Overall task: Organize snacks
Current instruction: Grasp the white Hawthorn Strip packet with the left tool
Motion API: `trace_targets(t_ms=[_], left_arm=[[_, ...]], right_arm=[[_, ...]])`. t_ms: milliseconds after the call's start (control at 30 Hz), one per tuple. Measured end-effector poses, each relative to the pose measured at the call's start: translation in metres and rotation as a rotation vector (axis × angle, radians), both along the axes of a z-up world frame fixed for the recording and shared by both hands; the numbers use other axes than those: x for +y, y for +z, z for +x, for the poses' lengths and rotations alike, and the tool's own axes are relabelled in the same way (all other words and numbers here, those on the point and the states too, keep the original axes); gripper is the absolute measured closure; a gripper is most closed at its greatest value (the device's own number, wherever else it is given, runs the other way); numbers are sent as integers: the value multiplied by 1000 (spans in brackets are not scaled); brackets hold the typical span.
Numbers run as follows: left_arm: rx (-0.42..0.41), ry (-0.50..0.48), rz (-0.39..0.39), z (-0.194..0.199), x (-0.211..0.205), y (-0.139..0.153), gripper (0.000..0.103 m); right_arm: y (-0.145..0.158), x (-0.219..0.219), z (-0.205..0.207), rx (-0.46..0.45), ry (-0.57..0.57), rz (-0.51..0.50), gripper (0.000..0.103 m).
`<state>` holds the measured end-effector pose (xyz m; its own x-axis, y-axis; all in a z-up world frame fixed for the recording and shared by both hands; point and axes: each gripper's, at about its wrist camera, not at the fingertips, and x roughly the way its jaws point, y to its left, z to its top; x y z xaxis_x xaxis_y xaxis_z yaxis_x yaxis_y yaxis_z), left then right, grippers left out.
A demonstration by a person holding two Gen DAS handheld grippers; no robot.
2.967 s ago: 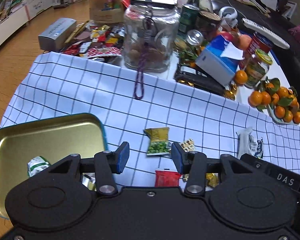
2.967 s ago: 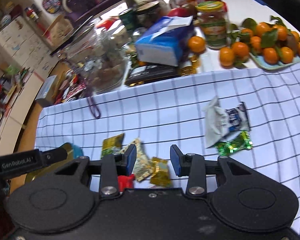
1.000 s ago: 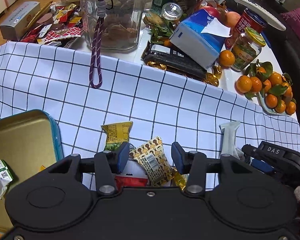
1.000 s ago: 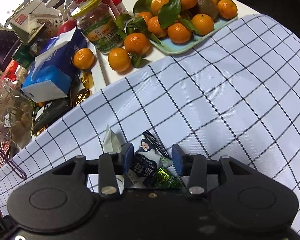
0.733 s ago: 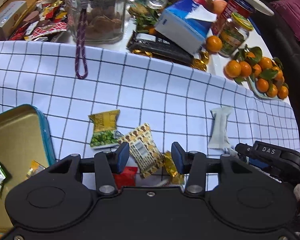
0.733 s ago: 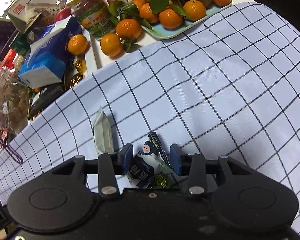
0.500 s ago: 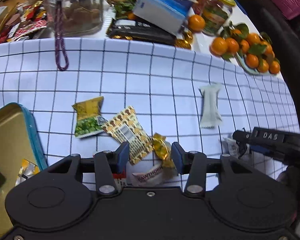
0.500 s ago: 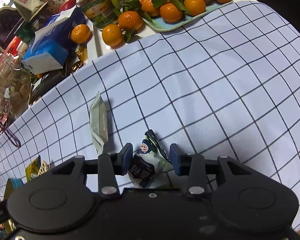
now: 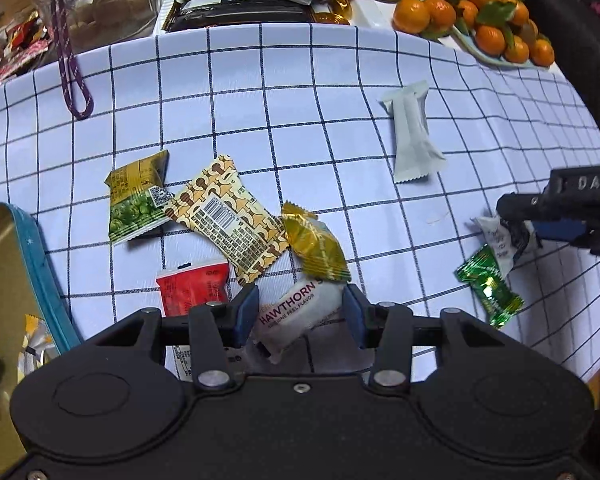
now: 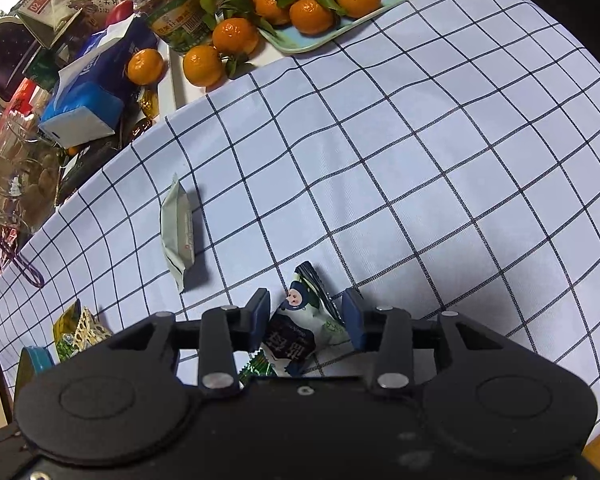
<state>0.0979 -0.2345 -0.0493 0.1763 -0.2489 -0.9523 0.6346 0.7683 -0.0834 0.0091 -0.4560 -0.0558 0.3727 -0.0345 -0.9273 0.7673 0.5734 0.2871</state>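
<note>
**Straddling two soft packets on the checked cloth**

Working from the left, the gold tin (image 9: 8,280) sat at the cloth's edge with a few wrappers already in it. Beside it lay the loose snacks: a green pea packet (image 9: 136,206), a tan barcode packet (image 9: 230,218) overlapping it, a red sachet (image 9: 192,292) and a gold candy (image 9: 314,248).

The left gripper (image 9: 302,314) stood with its jaws apart, pointing steeply down over the white hawthorn packet (image 9: 296,318). The packet lay between the pads, though neither pad visibly pressed it. It looked light, puffy and slick, so it would likely crumple or squirt out if pinched at a corner. A hold across its plump middle seemed safest.

Further right, a pale long packet (image 9: 410,136) lay alone on the checked cloth (image 9: 300,88), and a green candy (image 9: 490,284) lay near the right gripper (image 10: 306,318).

That gripper's jaws had just opened a little. They stood apart around a blue-and-white cartoon packet (image 10: 298,330), with gaps showing on both sides. The packet was tilted and partly folded, with a crimped end poking upward. It was probably as light and floppy as the rest. Its flat, crimped seams would give little to hold, so the filled centre looked the better place.
</note>
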Motion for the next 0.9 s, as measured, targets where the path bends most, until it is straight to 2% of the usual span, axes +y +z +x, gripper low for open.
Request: trace_targets(t_ms=[100,300,433,533,600,900], left_arm=[[-13,-44,14,-5,-3,0,50],[104,-93,-60,-10,-1,2,50],[46,-54,-44,-8,0,3,50],[77,-21,-49,-4,-2,-1,50],[87,-25,-43,-6,-6,-4,50],[30,-49,-17,-16,-18,-7,50]], right_arm=[[2,0,1,-7,5,0,60],[4,-2,-3,-12,-2,5,60],[6,-3,-6,-20,-13,1,60],[7,-3,-6,-34,-16,2,60],[8,-3,-5,-43,-12,6,60],[7,-2,-2,-44,6,12,55]])
